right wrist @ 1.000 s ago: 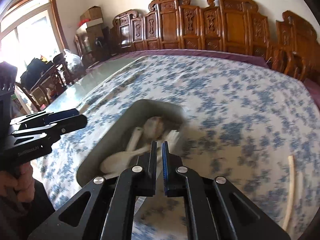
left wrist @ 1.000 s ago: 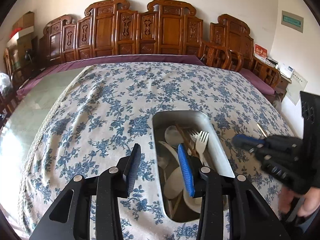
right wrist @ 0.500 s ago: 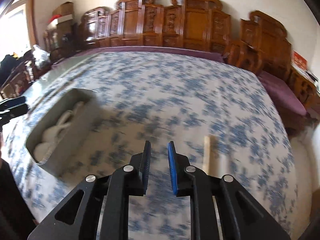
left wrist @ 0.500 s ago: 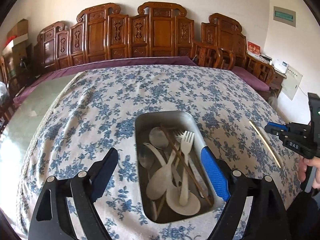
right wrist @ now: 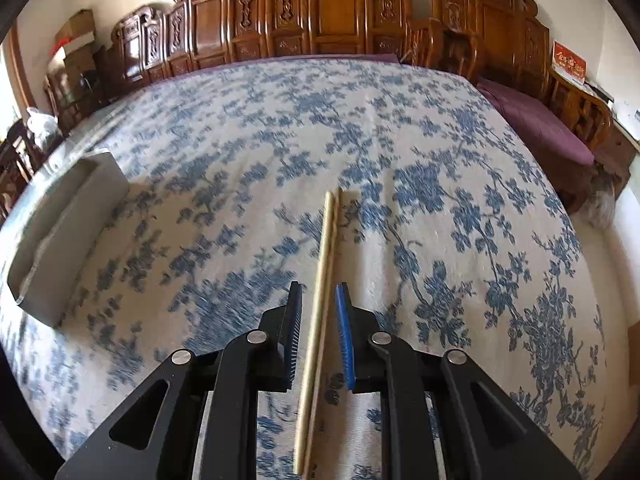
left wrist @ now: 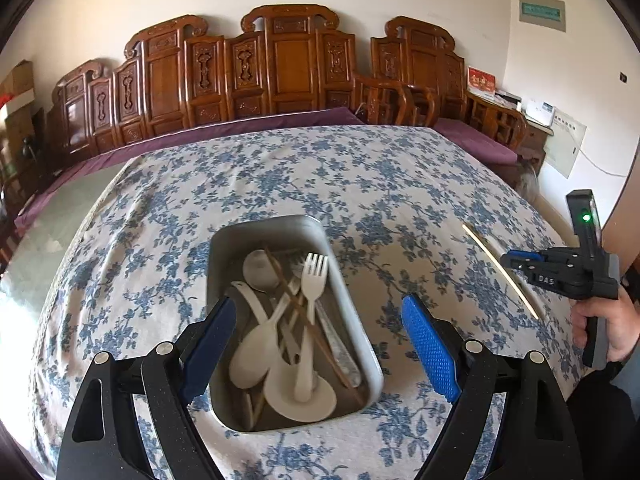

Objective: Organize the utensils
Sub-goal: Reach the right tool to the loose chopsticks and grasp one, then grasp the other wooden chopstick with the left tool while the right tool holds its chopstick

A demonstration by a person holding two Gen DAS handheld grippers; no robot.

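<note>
- We hold the left gripper above the near end of the metal tray, its jaws wide apart and clamped on nothing; one blue pad stands to each side of the tray.
- The tray rests on the desk, which is covered by a blue floral cloth.
- Inside the tray we see a white fork, white spoons, a metal utensil and brown chopsticks, all lying crossed over one another.
- We hold the right gripper low over the cloth, well to the right of the tray.
- A pale chopstick lies flat on the cloth and passes lengthwise between the right jaws.
- The right jaws stand slightly apart, with a visible gap on each side of the chopstick; the pads do not press on it.
- In the left wrist view the same chopstick lies to the right of the tray, apart from it, with the right gripper at its middle.
- Our right hand grips the black handle of that gripper.
- Carved wooden chairs line the wall beyond the desk.
</note>
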